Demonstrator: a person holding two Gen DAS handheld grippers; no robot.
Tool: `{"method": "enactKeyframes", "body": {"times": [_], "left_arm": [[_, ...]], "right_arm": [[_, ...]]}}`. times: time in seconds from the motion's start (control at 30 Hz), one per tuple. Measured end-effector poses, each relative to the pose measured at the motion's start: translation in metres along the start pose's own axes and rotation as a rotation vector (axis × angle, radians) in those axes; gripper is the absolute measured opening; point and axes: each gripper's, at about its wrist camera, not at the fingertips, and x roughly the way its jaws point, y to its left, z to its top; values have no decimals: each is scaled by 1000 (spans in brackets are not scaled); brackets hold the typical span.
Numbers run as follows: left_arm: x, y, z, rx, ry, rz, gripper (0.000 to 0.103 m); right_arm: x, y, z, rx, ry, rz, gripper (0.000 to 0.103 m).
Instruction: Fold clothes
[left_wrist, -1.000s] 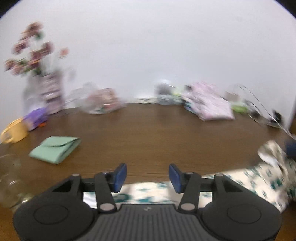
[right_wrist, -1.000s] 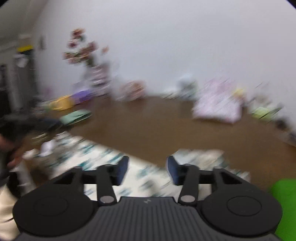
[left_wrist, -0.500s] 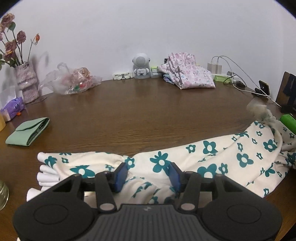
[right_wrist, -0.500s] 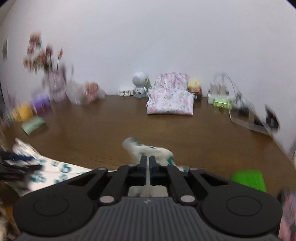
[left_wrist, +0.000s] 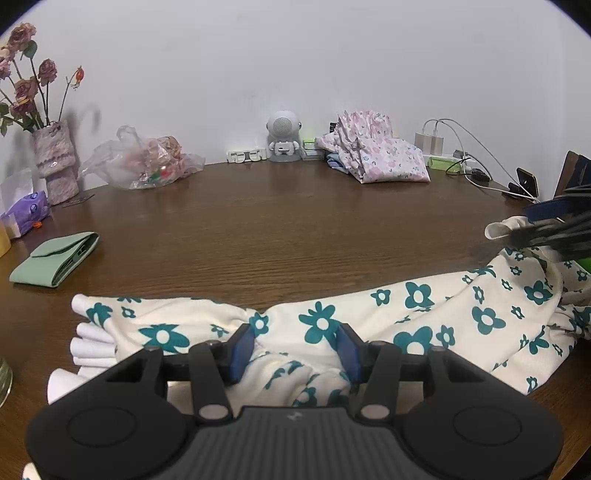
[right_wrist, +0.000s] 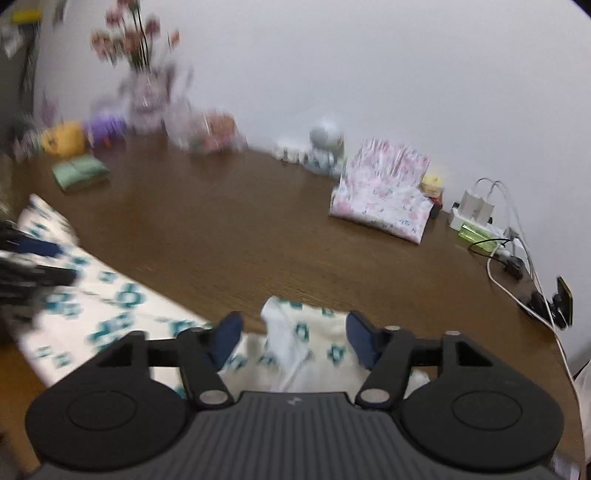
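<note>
A cream garment with teal flowers (left_wrist: 417, 317) lies stretched along the near side of the brown table (left_wrist: 295, 229). My left gripper (left_wrist: 294, 350) hovers over its bunched middle, open, with cloth below and between the blue pads but not pinched. In the blurred right wrist view my right gripper (right_wrist: 293, 336) has its jaws opening. A raised corner of the garment (right_wrist: 295, 328) sits loose between them, untouched by the pads. The right gripper (left_wrist: 546, 229) also shows blurred at the right edge of the left wrist view.
Folded pink floral clothes (left_wrist: 376, 158) lie at the back by a small robot figure (left_wrist: 282, 136). Chargers and cables (left_wrist: 465, 162) run along the back right. A green pouch (left_wrist: 55, 258), a flower vase (left_wrist: 55, 158) and a plastic bag (left_wrist: 147, 162) stand on the left.
Half a second ago my right gripper was shut on the garment's corner; now its jaws stand apart and the corner lies loose. My left gripper sank onto the garment early on, then kept still.
</note>
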Motion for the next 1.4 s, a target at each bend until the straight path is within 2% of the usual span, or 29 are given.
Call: {"method": "enactKeyframes", "body": {"times": [0.07, 0.1, 0.13, 0.2, 0.3, 0.4, 0.5, 0.6, 0.77, 0.9, 0.97, 1.07, 1.13, 1.23, 1.37, 1.4], "left_arm": [[0, 1, 1, -2, 2, -3, 49], [0, 1, 1, -1, 2, -4, 49], [0, 1, 1, -2, 2, -6, 49], [1, 3, 0, -6, -1, -12, 49], [1, 3, 0, -11, 2, -17, 49], [1, 3, -1, -10, 3, -15, 49], [2, 2, -1, -12, 3, -14, 49], [2, 2, 0, -11, 5, -14, 49], [3, 2, 1, -14, 9, -15, 49], [2, 1, 1, -16, 9, -9, 49], [1, 1, 3, -9, 18, -8, 49], [1, 1, 8, 1, 28, -8, 50], [1, 0, 10, 10, 30, 1, 51], [3, -1, 8, 15, 33, 6, 52], [3, -3, 5, 22, 28, 11, 53], [3, -2, 5, 21, 28, 9, 53]], "right_arm": [[31, -3, 5, -20, 86, -9, 35], [40, -5, 5, -8, 122, -13, 14], [34, -9, 2, 25, 100, -6, 8], [21, -18, -3, 91, 55, 7, 3], [-28, -39, -20, 219, -68, 33, 3], [-70, -60, -46, 310, -127, 16, 3], [-82, -68, -72, 379, -105, -7, 2], [-75, -65, -93, 385, -45, -5, 2], [-69, -56, -99, 352, -5, -6, 2], [-72, -58, -100, 350, 10, 3, 6], [-90, -61, -99, 344, -43, 38, 9], [-118, -61, -99, 270, -123, 115, 24], [-129, -56, -101, 184, -126, 156, 47], [-127, -43, -105, 83, -107, 210, 50], [-108, -29, -103, 46, -75, 233, 49], [-103, -27, -103, 41, -70, 230, 42]]}}
